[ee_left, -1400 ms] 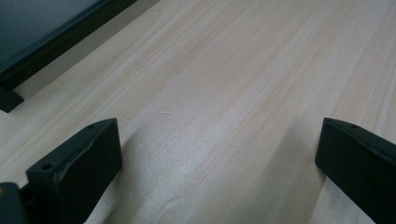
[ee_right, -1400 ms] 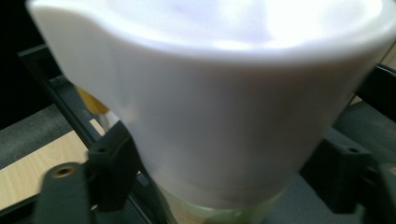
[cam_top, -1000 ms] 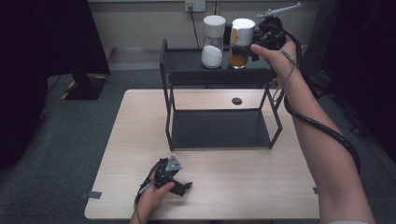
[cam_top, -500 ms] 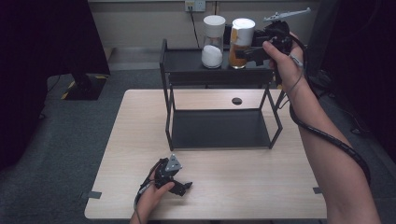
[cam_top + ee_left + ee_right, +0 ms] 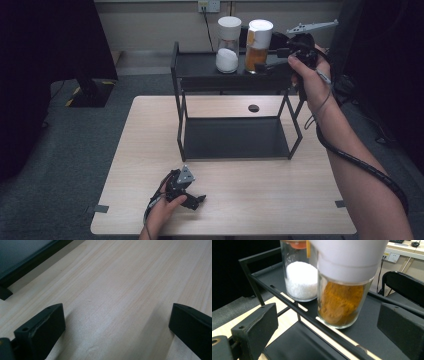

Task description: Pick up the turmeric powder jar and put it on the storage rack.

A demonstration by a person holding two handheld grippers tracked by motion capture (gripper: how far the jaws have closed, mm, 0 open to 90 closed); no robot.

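Observation:
Two white-lidded glass jars stand side by side on the top shelf of a black metal rack [image 5: 196,75]. One holds white powder [image 5: 228,45] [image 5: 300,282], the other orange powder [image 5: 258,46] [image 5: 342,302]. My right gripper [image 5: 271,58] [image 5: 325,325] is held at shelf height just right of the orange jar, open. Its jaws stand wide on either side of that jar without touching it. My left gripper [image 5: 192,200] [image 5: 116,322] rests low over the table's front, open, with bare wood between its jaws.
The rack's lower shelf [image 5: 235,137] [image 5: 25,260] sits on the light wooden table [image 5: 260,200]. A small round hole [image 5: 253,108] lies in the tabletop behind the rack. A dark chair [image 5: 404,287] and a wall socket [image 5: 208,6] are beyond the table.
My right gripper has drawn back slightly to the right of the orange jar, which stays on the shelf. The left gripper has not moved.

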